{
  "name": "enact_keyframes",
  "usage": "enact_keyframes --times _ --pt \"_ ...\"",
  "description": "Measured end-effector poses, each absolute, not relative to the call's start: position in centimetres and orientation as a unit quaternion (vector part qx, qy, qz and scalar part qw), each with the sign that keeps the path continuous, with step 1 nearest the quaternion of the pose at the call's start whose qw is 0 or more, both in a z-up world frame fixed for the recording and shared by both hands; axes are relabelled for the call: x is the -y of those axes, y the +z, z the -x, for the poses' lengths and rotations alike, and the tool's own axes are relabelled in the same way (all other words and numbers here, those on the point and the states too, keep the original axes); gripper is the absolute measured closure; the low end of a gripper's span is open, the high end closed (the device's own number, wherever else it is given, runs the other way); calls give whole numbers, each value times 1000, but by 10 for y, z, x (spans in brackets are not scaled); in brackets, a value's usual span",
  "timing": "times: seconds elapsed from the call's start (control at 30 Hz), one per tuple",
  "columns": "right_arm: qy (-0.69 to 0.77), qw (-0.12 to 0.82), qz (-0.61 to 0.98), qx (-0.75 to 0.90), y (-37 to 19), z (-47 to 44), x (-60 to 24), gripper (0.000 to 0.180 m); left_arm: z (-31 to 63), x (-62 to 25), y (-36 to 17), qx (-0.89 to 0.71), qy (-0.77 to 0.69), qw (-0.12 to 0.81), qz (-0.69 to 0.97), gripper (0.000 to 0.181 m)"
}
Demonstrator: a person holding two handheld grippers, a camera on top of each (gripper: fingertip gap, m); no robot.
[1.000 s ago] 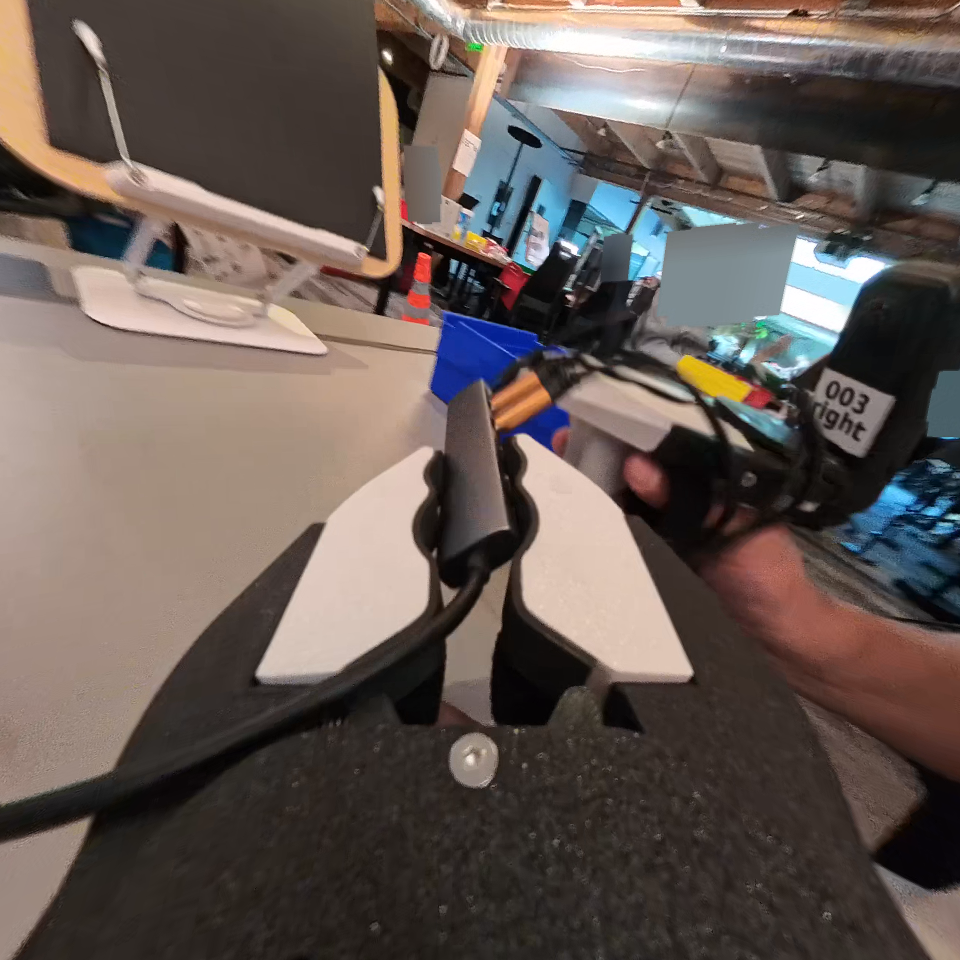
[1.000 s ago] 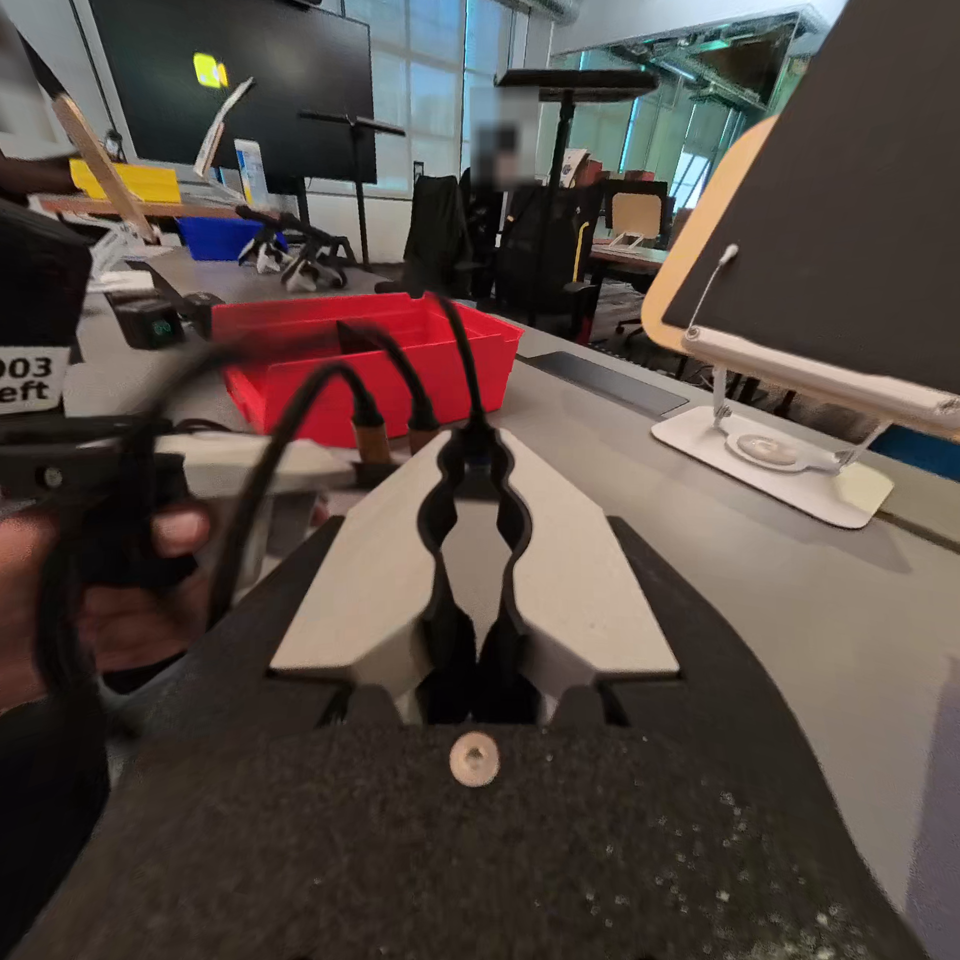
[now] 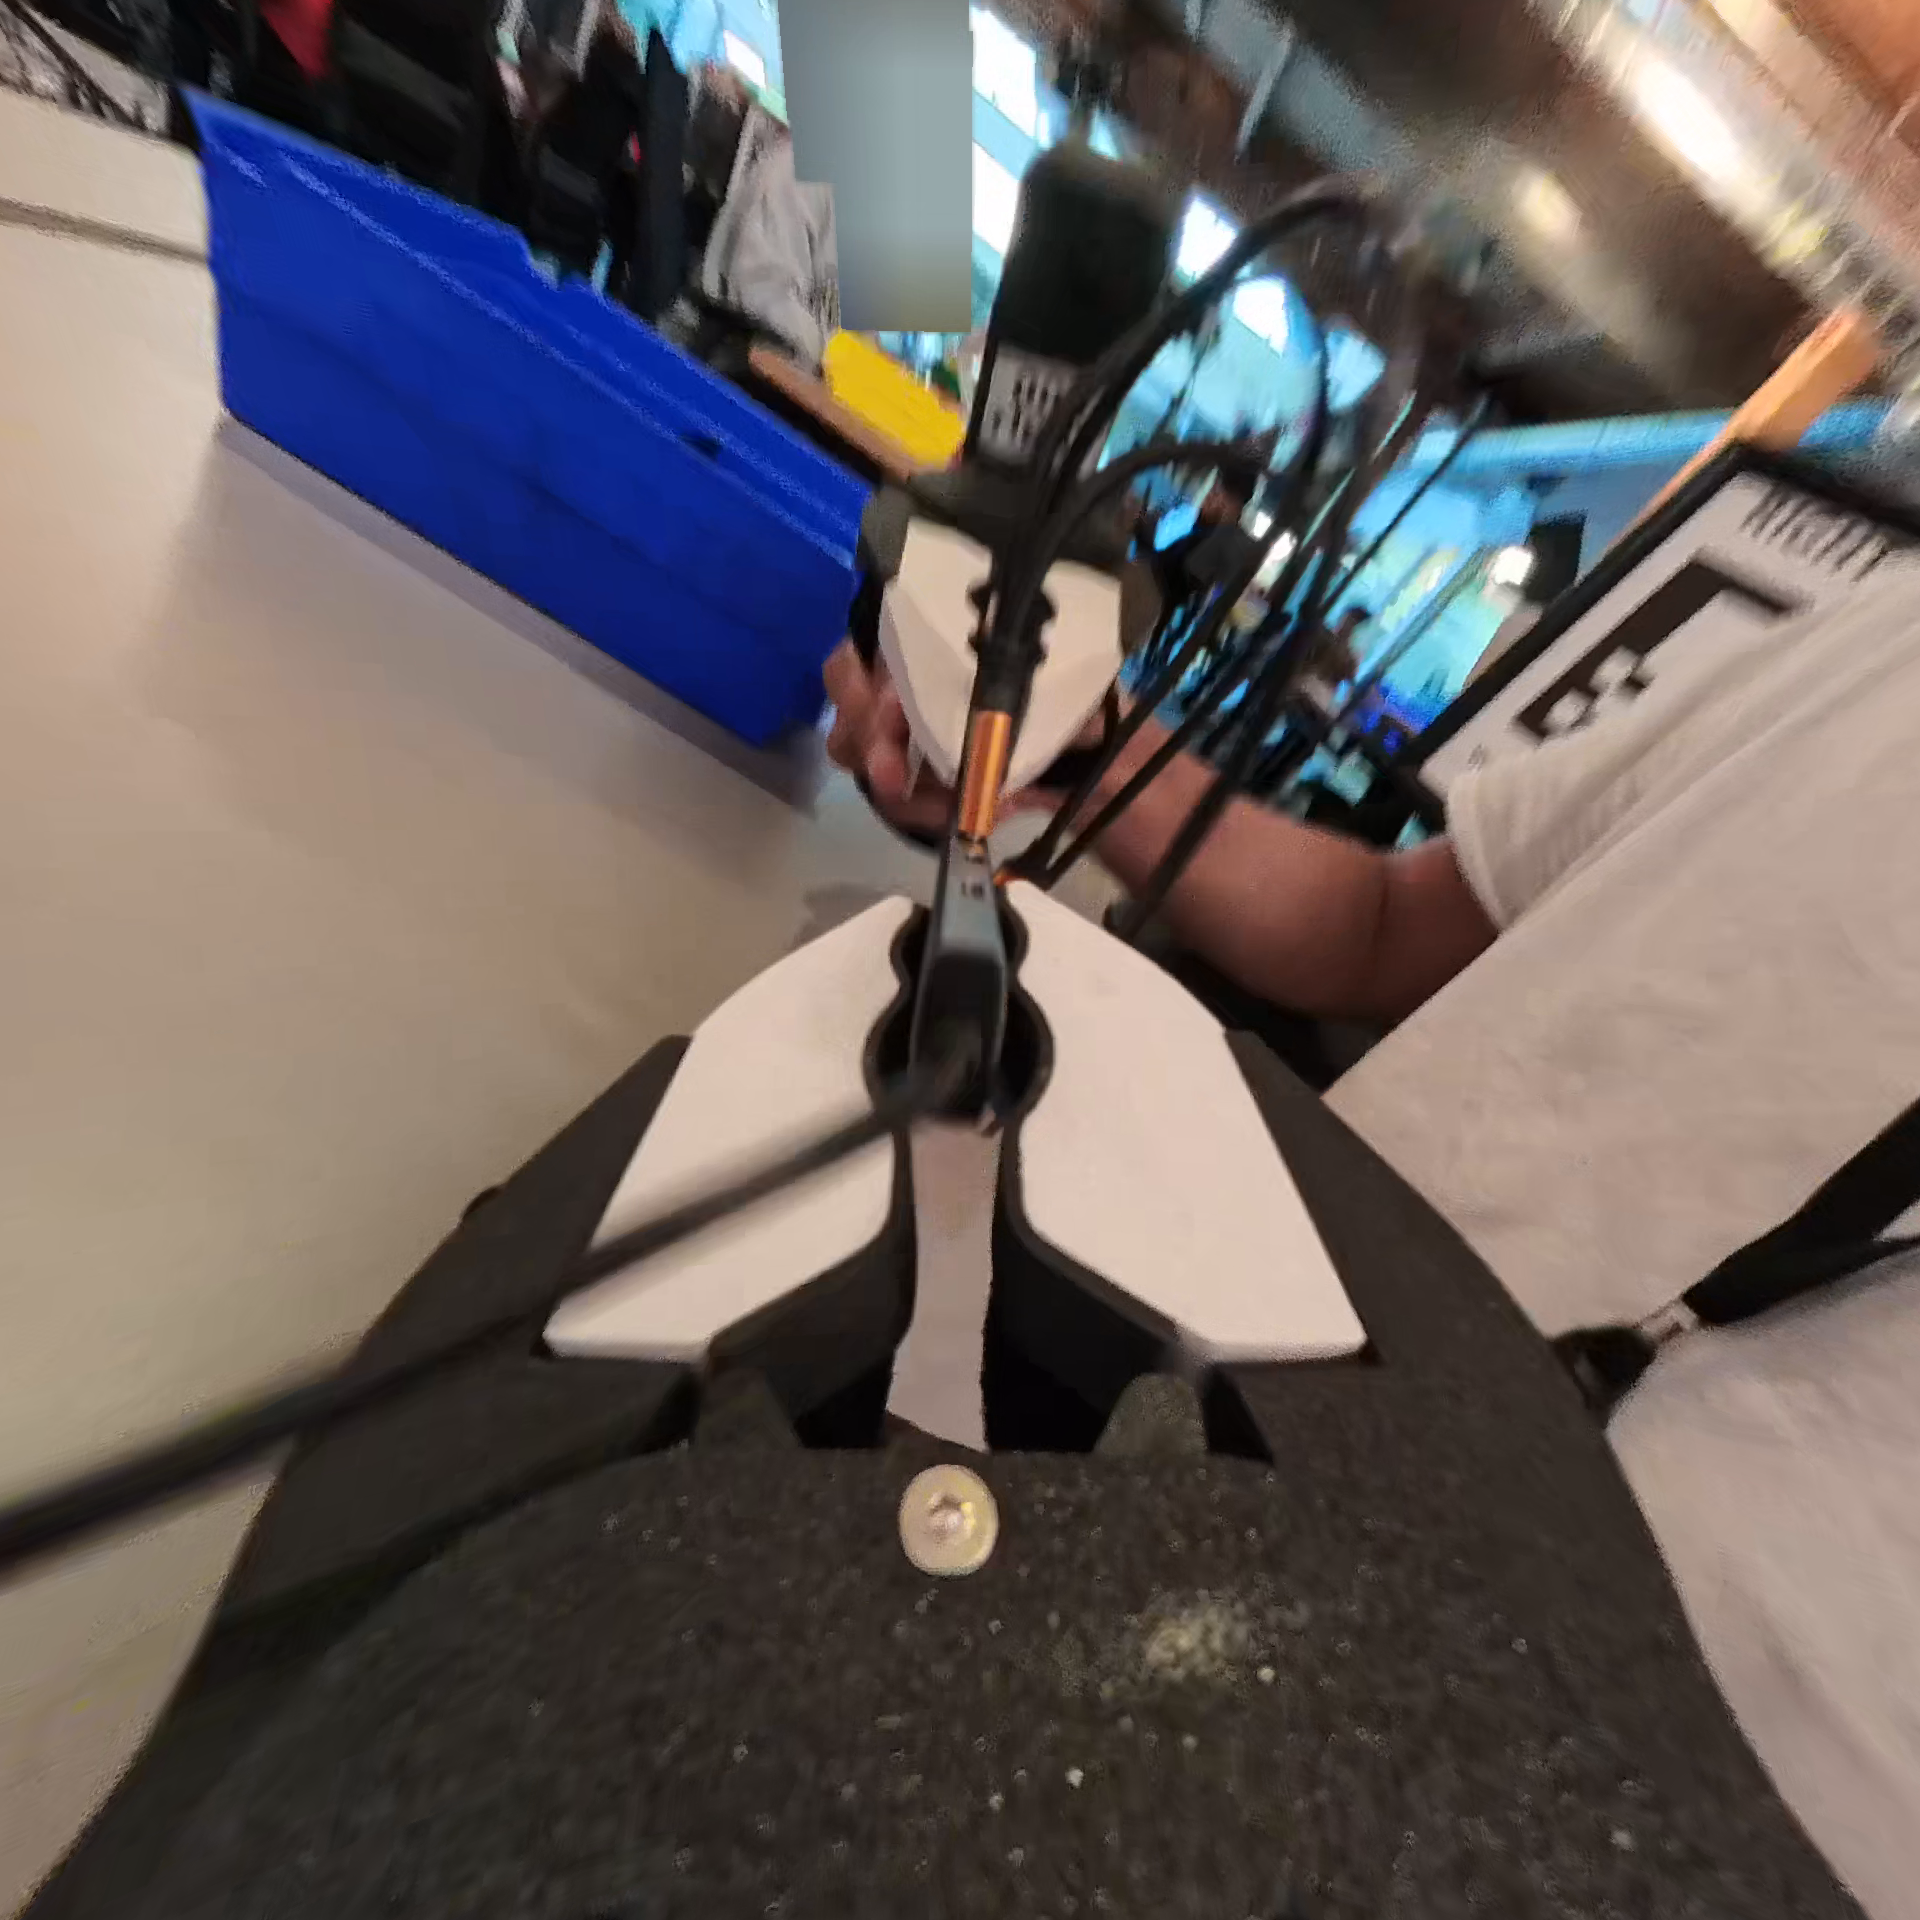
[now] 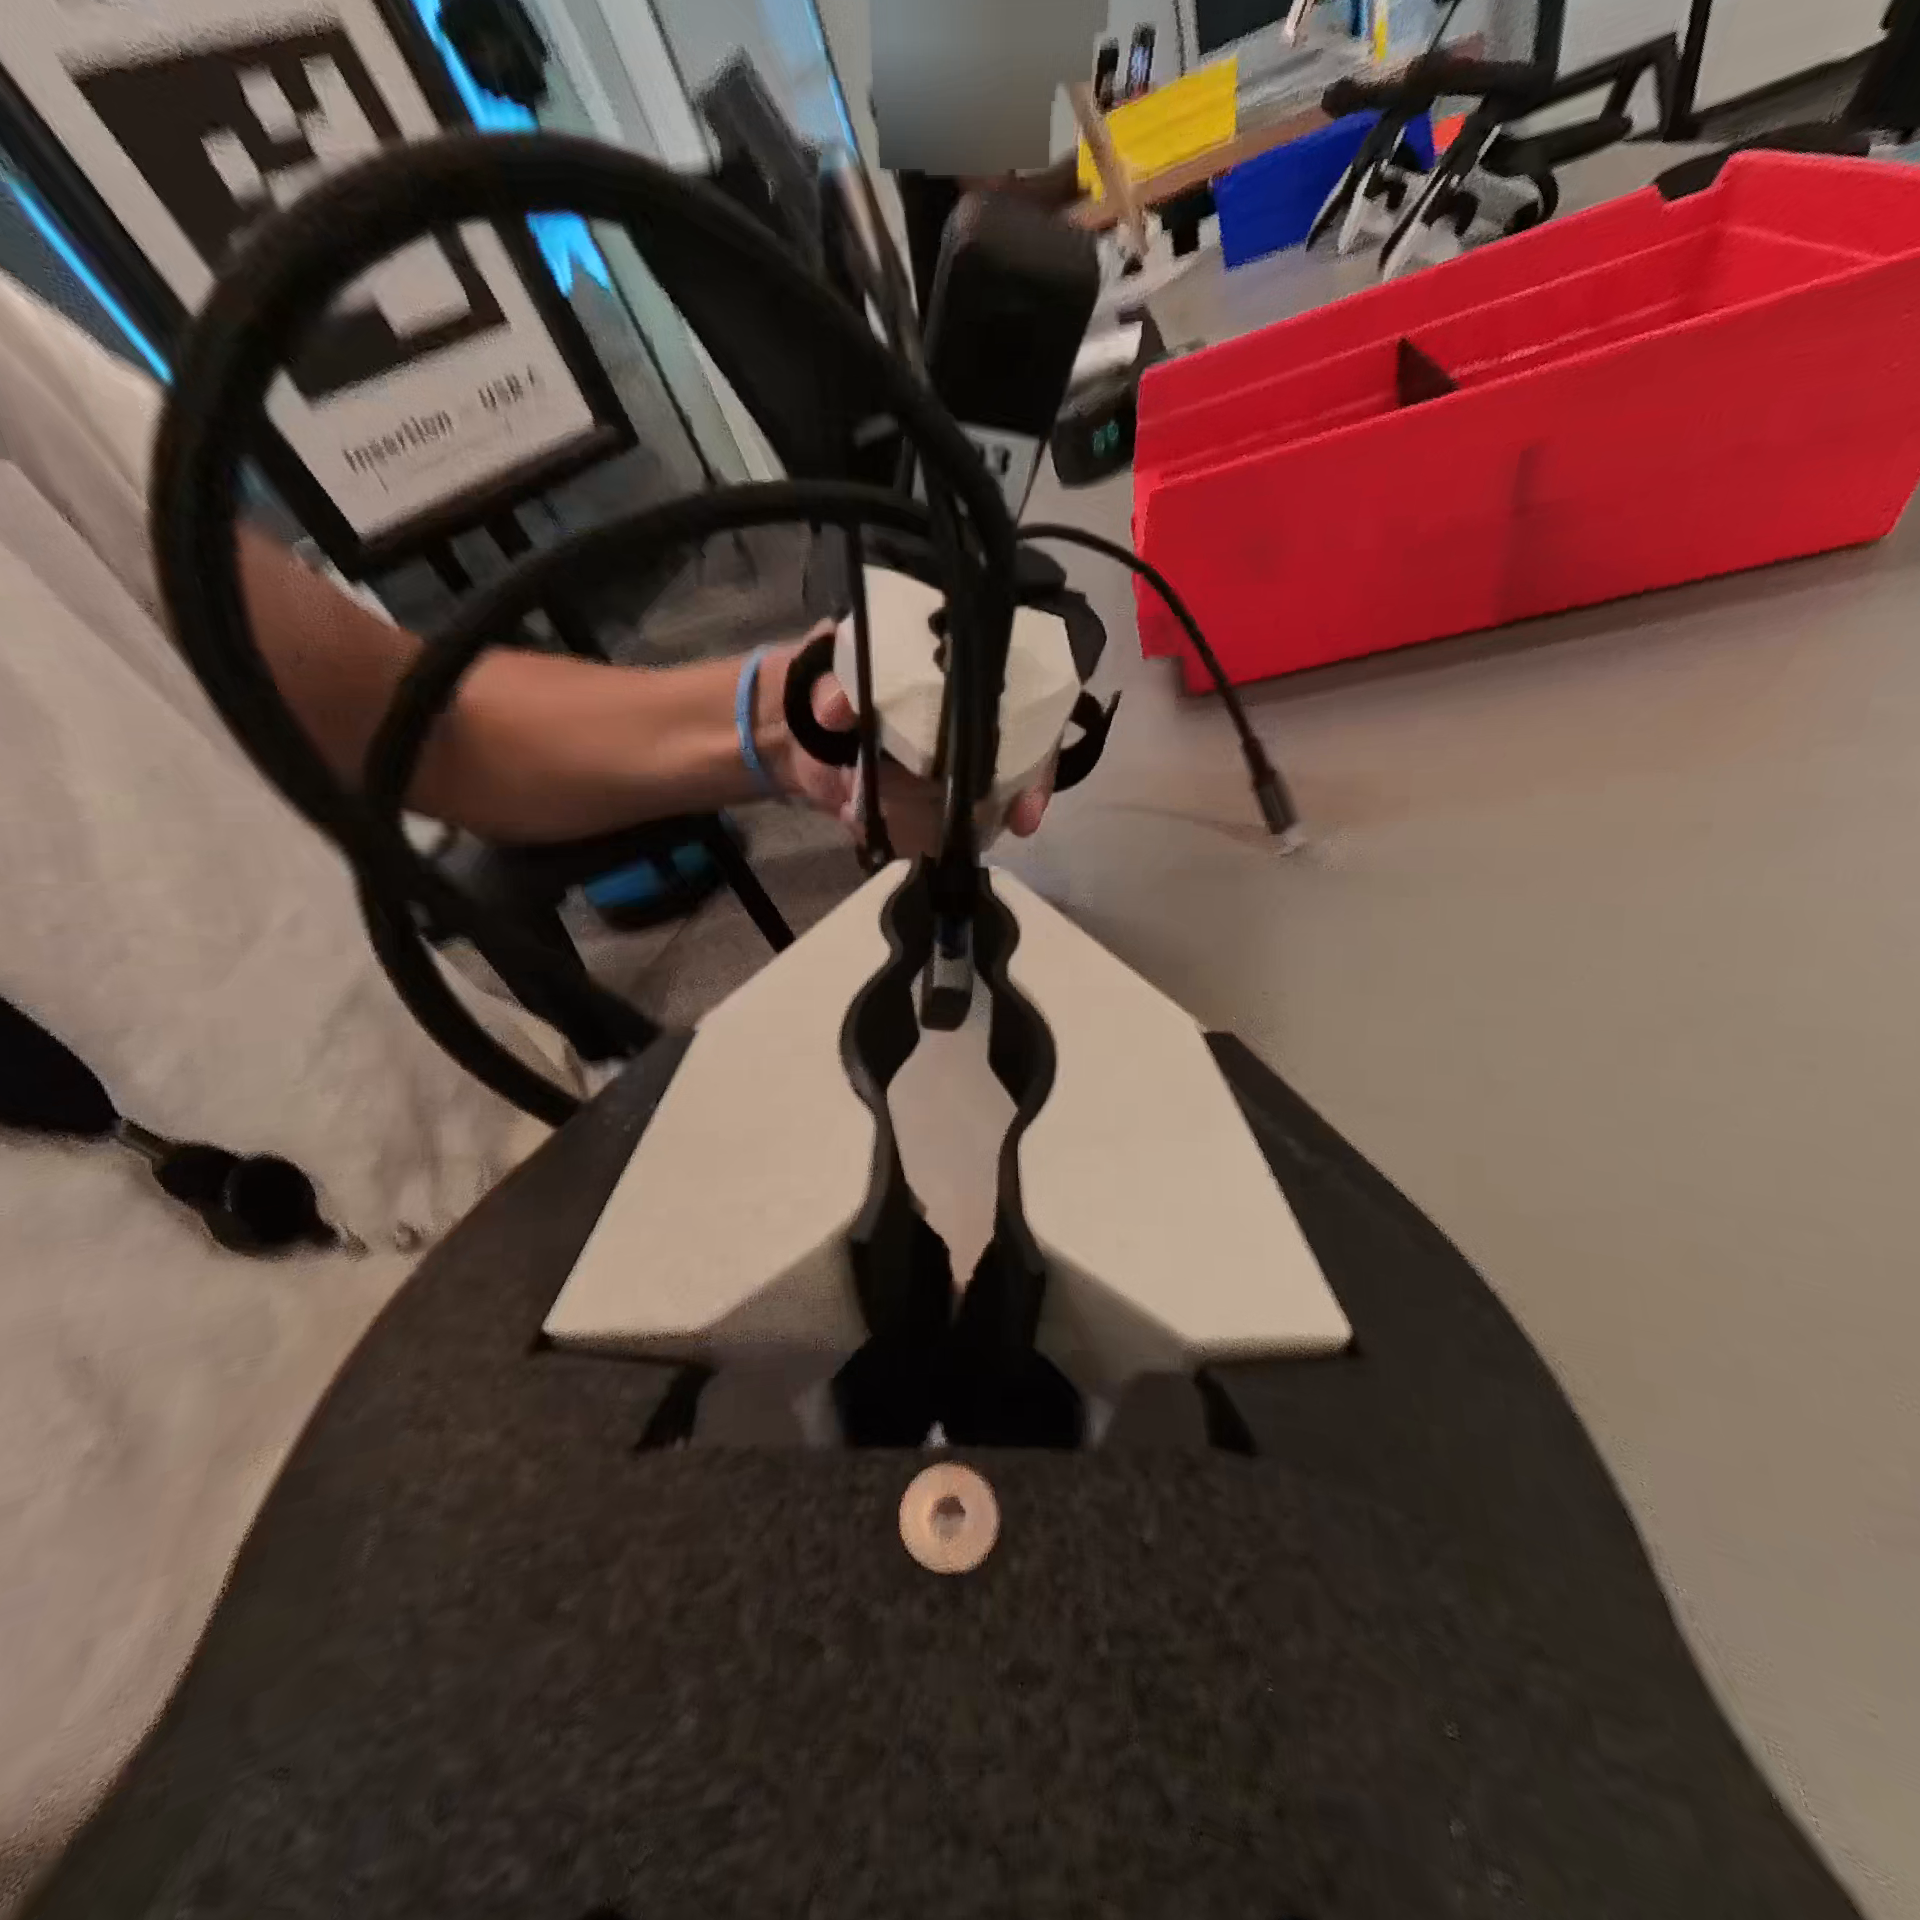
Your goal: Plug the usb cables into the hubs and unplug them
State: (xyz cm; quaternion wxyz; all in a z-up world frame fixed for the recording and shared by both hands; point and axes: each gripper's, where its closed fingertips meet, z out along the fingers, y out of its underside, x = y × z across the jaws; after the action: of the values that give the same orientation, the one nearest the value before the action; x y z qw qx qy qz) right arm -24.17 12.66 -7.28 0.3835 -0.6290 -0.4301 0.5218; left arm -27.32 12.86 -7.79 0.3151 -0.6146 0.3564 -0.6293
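Right now I have the left gripper (image 3: 961,935) pinching the black USB hub (image 3: 964,961) between its white fingers (image 3: 774,1081), the hub standing on edge in the notch with its own cord (image 3: 436,1340) trailing off toward seven o'clock. From the left wrist view, a copper-sleeved plug (image 3: 984,774) meets the hub's far end at twelve o'clock, and past it the right gripper (image 3: 1003,665) faces me, a hand (image 3: 878,727) wrapped around its grip. In the right wrist view, my right gripper's jaws are pressed onto a USB connector (image 4: 948,961) near their tips; the wavy gap farther back is bare. Black cables (image 4: 312,436) loop up from there toward ten and eleven o'clock. One loose cable end (image 4: 1270,800) hangs at two o'clock, just above the grey table (image 4: 1558,987). A red bin (image 4: 1507,468) sits on the table at one o'clock in that view; a blue bin (image 3: 499,416) lies at ten o'clock in the left view. Motion blur softens both pictures, so I cannot tell how deep the plug sits in the hub.
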Motion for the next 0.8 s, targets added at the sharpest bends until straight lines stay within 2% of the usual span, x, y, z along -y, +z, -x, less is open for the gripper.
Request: enact_keyframes --times 0.2,0.27,0.33,0.4,0.57,0.8 --pt "662 382 628 148 -71 252 -166 175 271 -173 -59 -189 -682 336 621 171" --pt "676 381 621 109 -72 258 -169 175 261 -172 -72 -196 -661 326 647 157" --pt "676 399 612 97 -67 258 -171 175 258 -169 -81 -189 -650 326 660 155" --pt "661 405 620 124 -68 262 -167 175 259 -166 -85 -189 -653 317 662 166" --pt "658 356 643 165 -79 270 -155 175 260 -155 -93 -256 -624 314 668 171" --pt "627 422 627 189 -63 262 -158 175 270 -156 -75 -236 -677 311 624 171"
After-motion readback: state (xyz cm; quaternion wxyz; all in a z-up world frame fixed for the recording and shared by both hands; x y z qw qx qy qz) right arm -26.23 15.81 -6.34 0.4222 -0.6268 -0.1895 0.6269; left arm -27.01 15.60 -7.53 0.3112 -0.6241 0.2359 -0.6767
